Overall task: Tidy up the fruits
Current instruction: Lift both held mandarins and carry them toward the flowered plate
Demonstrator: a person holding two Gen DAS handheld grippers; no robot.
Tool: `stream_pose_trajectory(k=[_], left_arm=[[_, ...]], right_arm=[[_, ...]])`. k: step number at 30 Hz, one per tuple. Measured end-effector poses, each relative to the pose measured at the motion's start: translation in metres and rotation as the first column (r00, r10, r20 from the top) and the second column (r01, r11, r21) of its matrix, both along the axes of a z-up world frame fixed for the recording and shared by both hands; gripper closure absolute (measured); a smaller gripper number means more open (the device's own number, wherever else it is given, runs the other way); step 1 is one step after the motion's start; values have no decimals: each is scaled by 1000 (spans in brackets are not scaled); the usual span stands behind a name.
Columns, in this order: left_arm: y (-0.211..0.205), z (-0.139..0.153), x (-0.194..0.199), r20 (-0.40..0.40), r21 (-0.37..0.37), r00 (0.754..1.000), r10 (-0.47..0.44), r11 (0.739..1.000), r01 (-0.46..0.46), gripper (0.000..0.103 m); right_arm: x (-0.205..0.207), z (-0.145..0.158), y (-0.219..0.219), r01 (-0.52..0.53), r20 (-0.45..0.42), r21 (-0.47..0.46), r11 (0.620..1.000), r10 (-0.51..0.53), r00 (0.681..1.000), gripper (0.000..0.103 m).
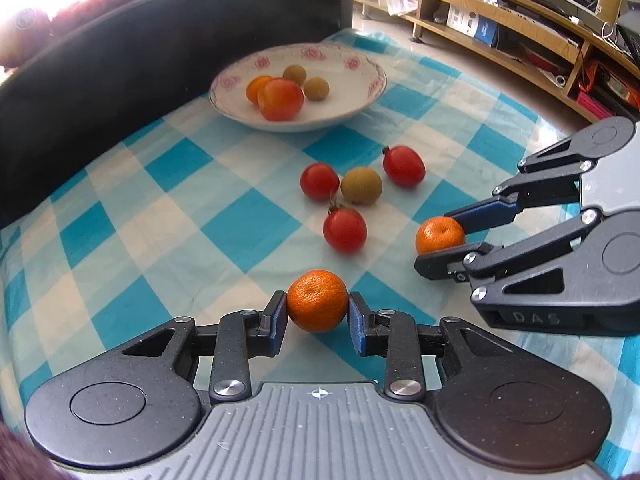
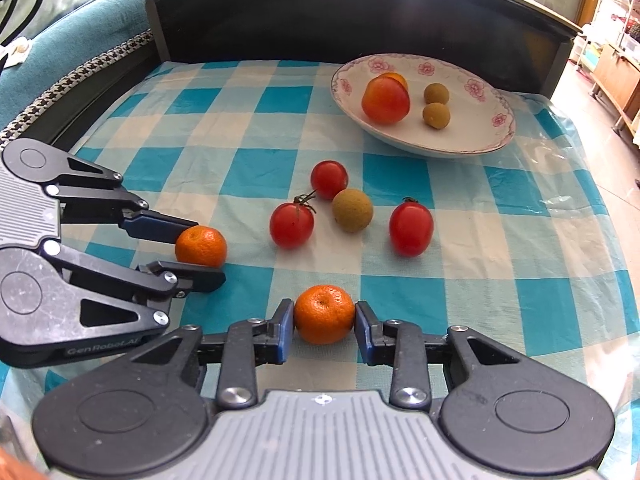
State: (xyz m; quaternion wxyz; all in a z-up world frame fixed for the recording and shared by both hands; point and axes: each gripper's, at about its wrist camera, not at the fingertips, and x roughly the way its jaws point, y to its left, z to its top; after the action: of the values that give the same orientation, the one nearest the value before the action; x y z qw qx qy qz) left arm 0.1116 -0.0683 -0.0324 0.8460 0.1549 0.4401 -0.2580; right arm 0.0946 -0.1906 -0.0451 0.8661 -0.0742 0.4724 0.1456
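Right gripper [image 2: 325, 322] at bottom centre, blue pads pressed on both sides of a small orange [image 2: 325, 314] on the checked tablecloth [image 2: 500, 240]. Left gripper [image 2: 202, 246] comes in from the left edge, its fingers clamped above and below a second orange [image 2: 201, 246]. Between them and the bowl [image 2: 480, 136]: three red tomatoes [image 2: 291, 225] and one brownish round fruit [image 2: 352, 210], loose on the cloth. Bowl at upper right holds a large red-orange fruit [image 2: 385, 100] and two small brown ones [image 2: 436, 115].
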Motion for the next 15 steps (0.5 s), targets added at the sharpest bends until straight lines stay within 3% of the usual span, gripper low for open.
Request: stream_pose_trajectory(k=[15], left_arm=[[-7,12,10,29,-29,999,24,999,-24,63]], right_arm=[[2,12,2,18,46,-6,1000,-17,999,67]])
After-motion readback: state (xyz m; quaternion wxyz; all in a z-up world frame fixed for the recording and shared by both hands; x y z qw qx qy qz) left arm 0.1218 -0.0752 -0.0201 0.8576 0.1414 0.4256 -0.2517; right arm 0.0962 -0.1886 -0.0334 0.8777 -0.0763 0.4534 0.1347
